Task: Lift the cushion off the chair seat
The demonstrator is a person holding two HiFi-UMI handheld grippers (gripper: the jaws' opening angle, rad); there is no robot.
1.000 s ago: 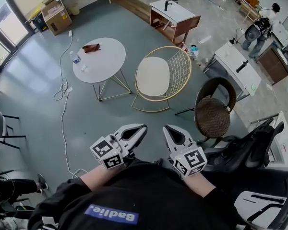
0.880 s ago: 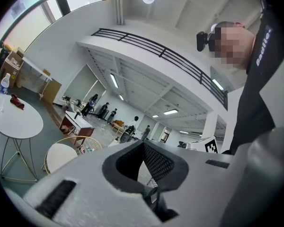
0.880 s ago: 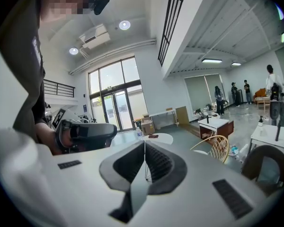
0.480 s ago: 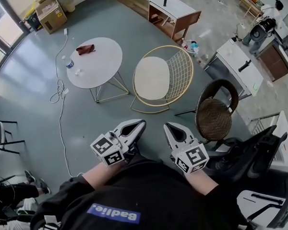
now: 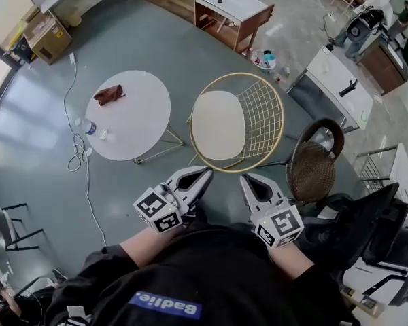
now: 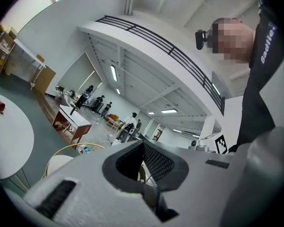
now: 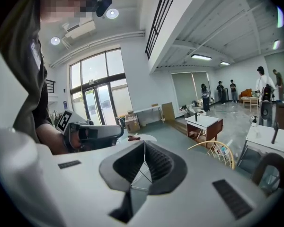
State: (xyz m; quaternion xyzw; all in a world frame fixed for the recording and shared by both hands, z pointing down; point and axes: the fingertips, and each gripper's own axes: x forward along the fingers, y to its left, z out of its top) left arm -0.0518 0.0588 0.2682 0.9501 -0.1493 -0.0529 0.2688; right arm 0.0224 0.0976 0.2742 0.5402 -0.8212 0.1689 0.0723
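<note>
Head view: the cushion (image 5: 219, 124) lies flat on the seat of the wire chair (image 5: 264, 104), straight ahead of both tools. Its long axis runs away from the person, and its near edge sits between the left gripper (image 5: 202, 176) and right gripper (image 5: 247, 180), maybe slightly nearer the left. Left gripper view: jaws pressed together on nothing, cushion (image 6: 57, 164) low and left of the tips, partly hidden. Right gripper view: jaws closed too, empty, only the chair rim (image 7: 217, 148) shows right of the tips, cushion probably hidden there.
</note>
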